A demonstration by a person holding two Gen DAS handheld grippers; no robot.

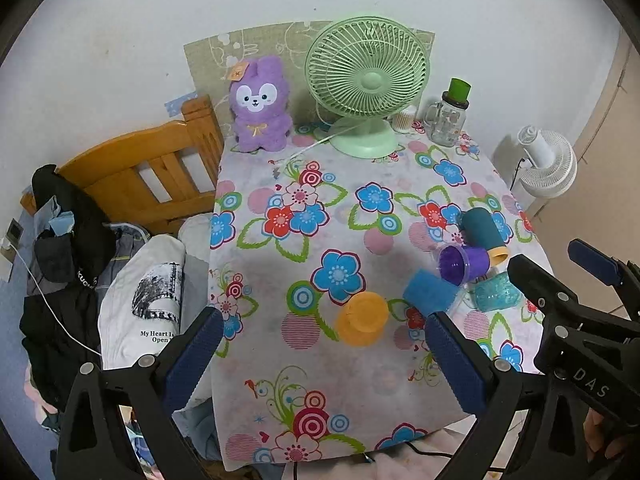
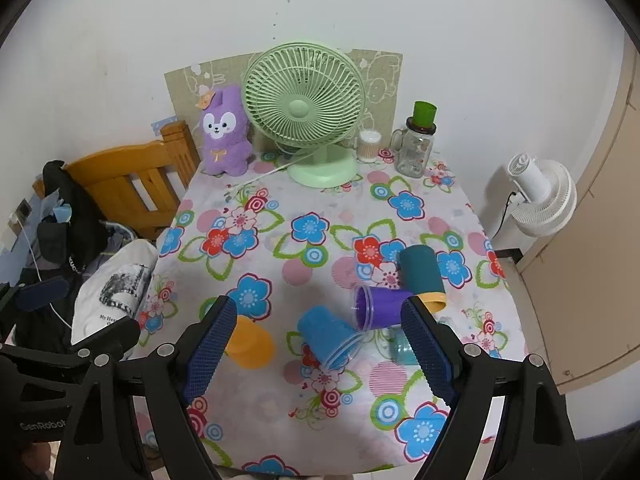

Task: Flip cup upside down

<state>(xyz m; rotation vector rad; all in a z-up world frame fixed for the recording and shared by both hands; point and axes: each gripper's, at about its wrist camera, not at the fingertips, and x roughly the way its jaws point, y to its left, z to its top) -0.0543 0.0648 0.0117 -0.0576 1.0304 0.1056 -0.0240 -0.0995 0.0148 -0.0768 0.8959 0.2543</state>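
Several plastic cups lie on their sides on the flowered tablecloth point(image 1: 304, 360): an orange cup point(image 1: 362, 318) point(image 2: 251, 344), a blue cup point(image 1: 430, 291) point(image 2: 330, 334), a purple cup point(image 1: 464, 262) point(image 2: 382, 307), a dark teal cup with an orange rim point(image 1: 484, 234) point(image 2: 422, 276), and a clear teal cup point(image 1: 496, 290) point(image 2: 402, 348). My left gripper point(image 1: 322, 348) is open and empty, above the table's near part, with the orange cup between and beyond its fingers. My right gripper point(image 2: 320, 344) is open and empty, framing the blue cup. The right gripper also shows in the left wrist view point(image 1: 560, 276).
At the table's back stand a purple plush point(image 1: 260, 104), a green fan point(image 1: 366, 84), a cotton swab jar point(image 2: 369, 146) and a glass jar with a green cup on top point(image 1: 448, 118). A wooden bed end point(image 1: 148, 176) with clothes is left; a white fan point(image 1: 546, 162) is right.
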